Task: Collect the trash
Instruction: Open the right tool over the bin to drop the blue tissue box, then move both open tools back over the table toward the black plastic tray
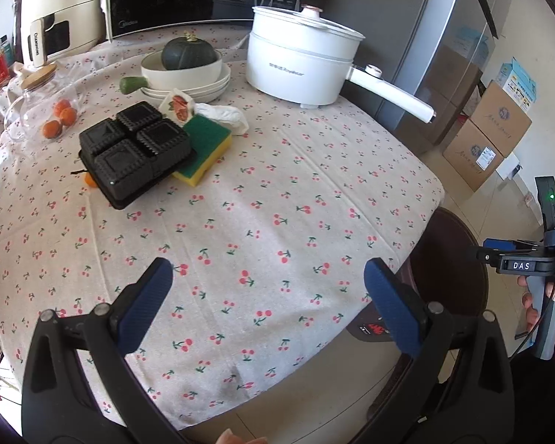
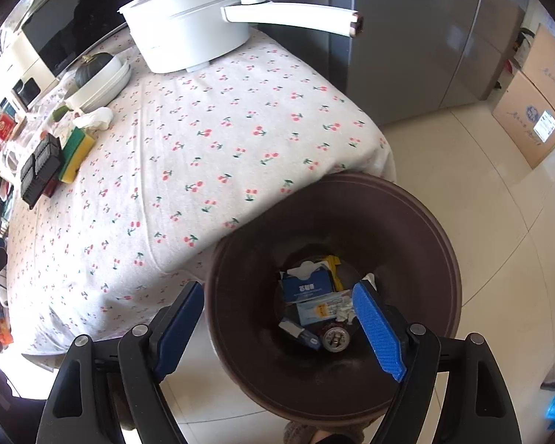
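Note:
A dark brown trash bin [image 2: 418, 218] stands on the floor at the table's near right corner; it holds blue cartons, a can [image 2: 336, 338] and crumpled paper. My right gripper [image 2: 281, 322] is open and empty, held above the bin's mouth. My left gripper [image 1: 268, 296] is open and empty above the cherry-print tablecloth [image 1: 277, 192]. On the table's far left lie a black plastic tray [image 1: 135, 148], a crumpled white tissue [image 1: 225, 114] and a flowered wrapper [image 1: 177, 105]. The bin's rim also shows in the left wrist view [image 1: 458, 236].
A green-and-yellow sponge [image 1: 205, 144], stacked white bowls with a squash [image 1: 187, 70], a white electric pot [image 1: 299, 63] with a long handle, oranges [image 1: 61, 118] and a glass jar stand on the table. A microwave and fridge are behind. Cardboard boxes [image 2: 536, 111] sit on the floor.

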Demonstrator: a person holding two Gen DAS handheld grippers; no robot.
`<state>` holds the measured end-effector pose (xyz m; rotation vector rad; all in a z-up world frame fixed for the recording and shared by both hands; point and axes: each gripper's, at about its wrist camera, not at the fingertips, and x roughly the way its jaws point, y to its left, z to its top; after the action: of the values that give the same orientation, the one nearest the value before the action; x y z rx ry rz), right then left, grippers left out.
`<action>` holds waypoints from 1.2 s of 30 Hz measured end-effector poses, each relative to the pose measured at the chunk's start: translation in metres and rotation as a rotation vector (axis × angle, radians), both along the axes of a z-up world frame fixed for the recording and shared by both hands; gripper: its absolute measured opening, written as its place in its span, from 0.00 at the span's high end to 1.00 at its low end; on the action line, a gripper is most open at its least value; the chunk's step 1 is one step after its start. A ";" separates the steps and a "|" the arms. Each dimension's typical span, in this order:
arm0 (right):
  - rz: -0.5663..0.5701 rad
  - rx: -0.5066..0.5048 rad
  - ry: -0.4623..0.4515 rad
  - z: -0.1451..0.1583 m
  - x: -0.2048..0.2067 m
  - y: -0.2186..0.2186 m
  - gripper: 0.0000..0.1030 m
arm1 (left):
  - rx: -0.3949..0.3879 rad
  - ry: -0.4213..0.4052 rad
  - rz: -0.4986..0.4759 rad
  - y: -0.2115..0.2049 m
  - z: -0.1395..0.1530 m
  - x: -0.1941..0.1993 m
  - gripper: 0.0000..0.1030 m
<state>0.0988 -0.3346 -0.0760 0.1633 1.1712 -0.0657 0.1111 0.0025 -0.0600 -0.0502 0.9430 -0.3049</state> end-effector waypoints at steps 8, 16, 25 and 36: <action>0.099 -0.015 -0.004 0.004 0.034 0.059 0.18 | -0.031 0.012 0.164 0.074 -0.002 0.003 0.00; 0.182 -0.012 0.001 0.002 0.067 0.113 0.18 | 0.024 0.041 0.235 0.105 -0.017 0.027 0.00; 0.233 -0.042 0.031 -0.010 0.091 0.135 0.17 | 0.023 0.133 0.269 0.102 -0.029 0.081 0.00; 0.176 -0.034 0.037 -0.010 0.107 0.108 0.17 | -0.133 0.159 0.435 0.106 -0.042 0.129 0.08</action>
<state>0.2054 -0.2266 -0.0860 0.0290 1.2163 0.0667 0.2404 0.1082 -0.1024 -0.4009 1.0403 0.0416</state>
